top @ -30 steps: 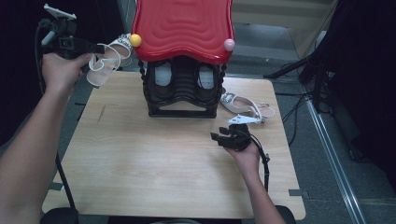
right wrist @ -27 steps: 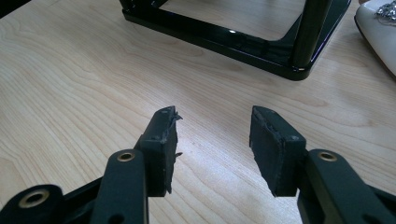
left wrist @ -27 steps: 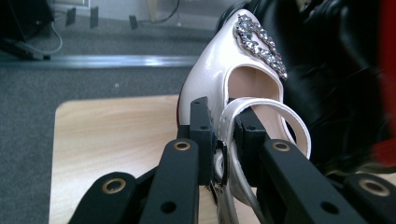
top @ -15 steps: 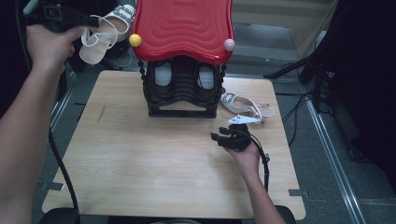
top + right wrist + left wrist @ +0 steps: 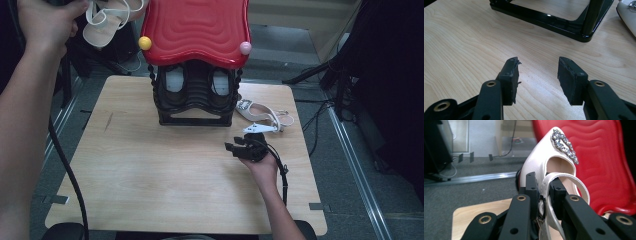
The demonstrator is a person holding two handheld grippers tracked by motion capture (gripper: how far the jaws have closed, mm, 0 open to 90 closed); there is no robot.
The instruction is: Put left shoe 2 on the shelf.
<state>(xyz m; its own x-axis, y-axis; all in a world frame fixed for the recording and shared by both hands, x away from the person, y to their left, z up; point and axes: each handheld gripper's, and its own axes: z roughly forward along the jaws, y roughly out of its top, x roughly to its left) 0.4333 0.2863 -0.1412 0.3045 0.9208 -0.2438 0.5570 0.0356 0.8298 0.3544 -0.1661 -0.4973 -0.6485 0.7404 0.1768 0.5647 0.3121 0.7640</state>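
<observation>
Between left gripper (image 5: pixel 543 195) jaws, unbranded white shoe (image 5: pixel 541 170)

A light wooden table (image 5: pixel 150 185) sits in the middle of the high view. Under it is grey carpet floor (image 5: pixel 320 50). Shiny metal rails (image 5: pixel 357 170) run along the floor at the right side. Black cables (image 5: pixel 320 107) lie on the carpet there. A tan wall (image 5: pixel 300 12) shows at the top. The right edge is dark.
</observation>
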